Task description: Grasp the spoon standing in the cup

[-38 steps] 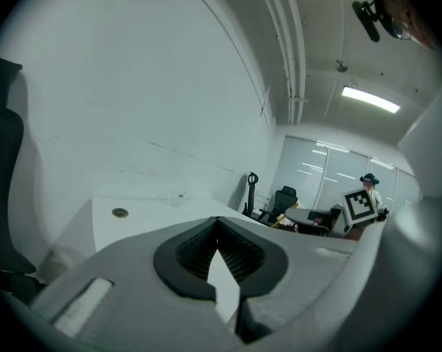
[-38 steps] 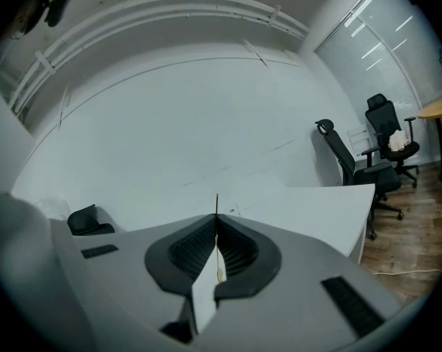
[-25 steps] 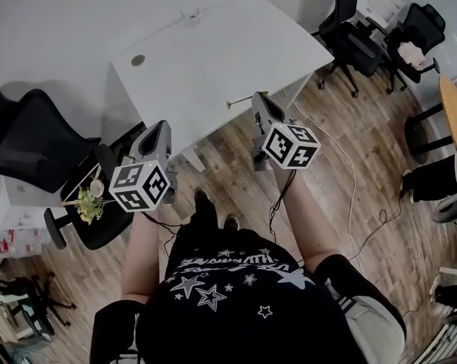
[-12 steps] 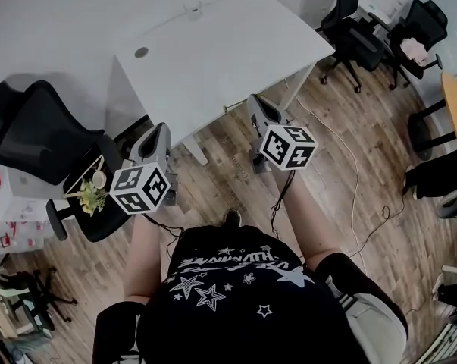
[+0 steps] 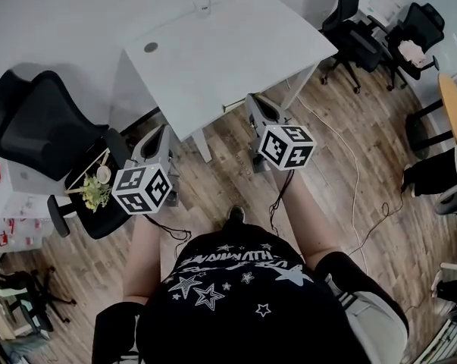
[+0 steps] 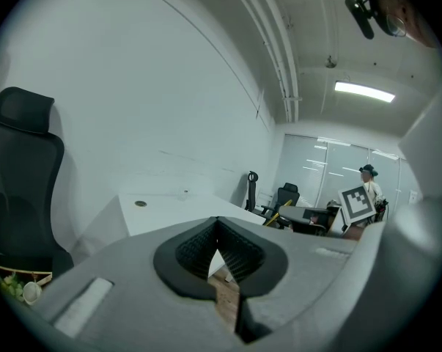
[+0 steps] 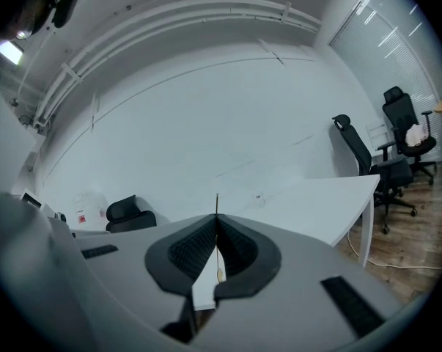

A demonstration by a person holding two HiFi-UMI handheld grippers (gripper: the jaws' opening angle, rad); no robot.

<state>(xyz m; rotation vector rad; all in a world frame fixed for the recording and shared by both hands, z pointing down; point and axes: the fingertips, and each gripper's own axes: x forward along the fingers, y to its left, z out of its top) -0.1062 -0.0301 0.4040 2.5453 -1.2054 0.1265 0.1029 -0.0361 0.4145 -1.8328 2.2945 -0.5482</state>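
Observation:
My right gripper (image 5: 249, 101) is shut on a thin gold spoon (image 5: 233, 107), which pokes out to the left just off the near edge of the white table (image 5: 236, 44). In the right gripper view the spoon (image 7: 217, 205) stands upright, pinched between the black pads, and my right gripper (image 7: 217, 222) points at the table. My left gripper (image 5: 164, 132) hangs over the wood floor left of the table leg. Its jaws (image 6: 217, 222) meet with nothing between them. A small pale thing (image 5: 204, 6) sits at the table's far edge, too small to tell what it is.
A black office chair (image 5: 42, 131) stands at the left, with a tray of greenery (image 5: 95, 189) on a seat beside it. More black chairs (image 5: 357, 36) stand at the back right. A cable (image 5: 355, 196) trails over the floor. A person's legs (image 5: 440, 177) show at the right edge.
Both grippers have drawn back from the table. The right gripper's tip and the spoon, over the tabletop before, now sit off its near edge. Neither gripper's jaws have changed.

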